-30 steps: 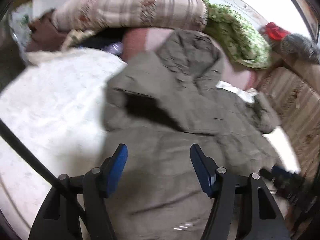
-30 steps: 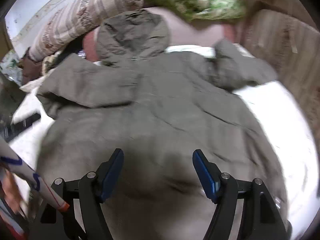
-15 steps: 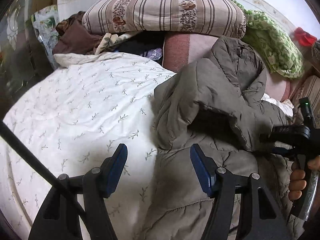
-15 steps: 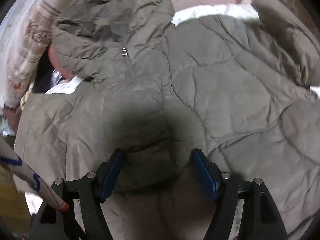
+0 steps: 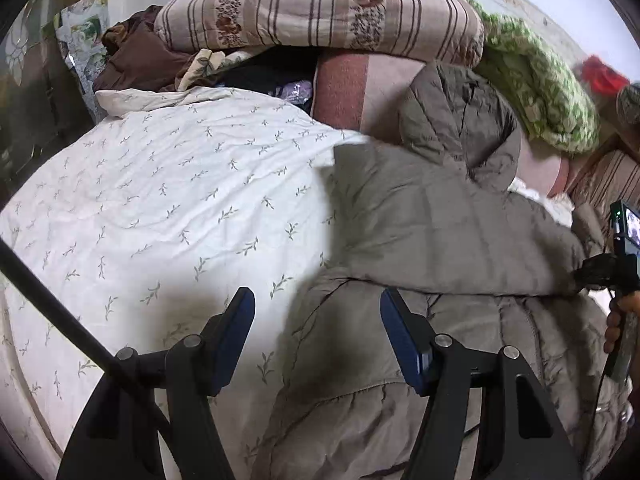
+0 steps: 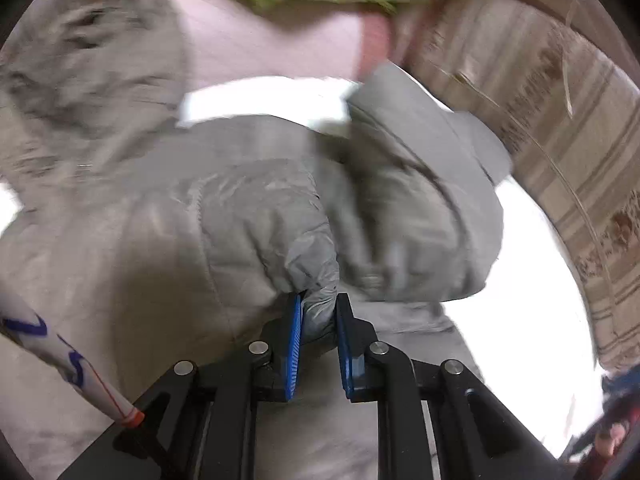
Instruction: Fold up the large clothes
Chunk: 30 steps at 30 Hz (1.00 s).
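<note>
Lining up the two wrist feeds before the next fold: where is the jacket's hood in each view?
Left wrist: the hood sits upper right of centre, propped against the pink pillow.
Right wrist: the hood is blurred at the upper left edge.
Shared landmark: the pink pillow, directly behind the hood in both.

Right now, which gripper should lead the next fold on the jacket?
Right. The right gripper is closing on a bunched fold of the olive jacket, fabric already between its pads. The left gripper hangs open over the jacket's edge, gripping nothing.
</note>
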Each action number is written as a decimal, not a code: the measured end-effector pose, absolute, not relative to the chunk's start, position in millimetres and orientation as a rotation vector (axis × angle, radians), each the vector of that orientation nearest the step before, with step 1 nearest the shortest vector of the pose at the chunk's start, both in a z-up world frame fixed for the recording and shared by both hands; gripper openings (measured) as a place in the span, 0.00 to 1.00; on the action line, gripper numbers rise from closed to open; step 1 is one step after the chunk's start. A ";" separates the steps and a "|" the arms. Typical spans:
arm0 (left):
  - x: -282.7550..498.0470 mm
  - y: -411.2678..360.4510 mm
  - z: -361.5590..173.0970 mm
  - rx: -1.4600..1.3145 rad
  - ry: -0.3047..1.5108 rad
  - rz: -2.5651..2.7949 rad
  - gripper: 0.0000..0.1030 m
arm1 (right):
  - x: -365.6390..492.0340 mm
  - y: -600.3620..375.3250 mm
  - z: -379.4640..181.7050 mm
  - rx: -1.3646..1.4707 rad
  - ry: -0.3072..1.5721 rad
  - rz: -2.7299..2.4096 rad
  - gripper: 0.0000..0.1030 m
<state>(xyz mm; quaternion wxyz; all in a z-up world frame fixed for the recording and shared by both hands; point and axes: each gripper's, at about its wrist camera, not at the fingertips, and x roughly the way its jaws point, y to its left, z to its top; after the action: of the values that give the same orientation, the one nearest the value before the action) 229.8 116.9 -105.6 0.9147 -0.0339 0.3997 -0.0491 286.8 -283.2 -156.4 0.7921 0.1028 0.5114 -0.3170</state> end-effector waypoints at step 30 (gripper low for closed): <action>205.9 84.1 -100.3 0.003 0.865 -0.128 0.62 | 265.0 -226.4 -137.8 0.165 1.060 -0.423 0.52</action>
<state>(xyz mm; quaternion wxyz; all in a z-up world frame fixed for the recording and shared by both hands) 205.9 84.1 -100.3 0.9060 0.0017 0.4187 -0.0619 265.0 -226.4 -137.8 0.8384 0.0782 0.5011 -0.1999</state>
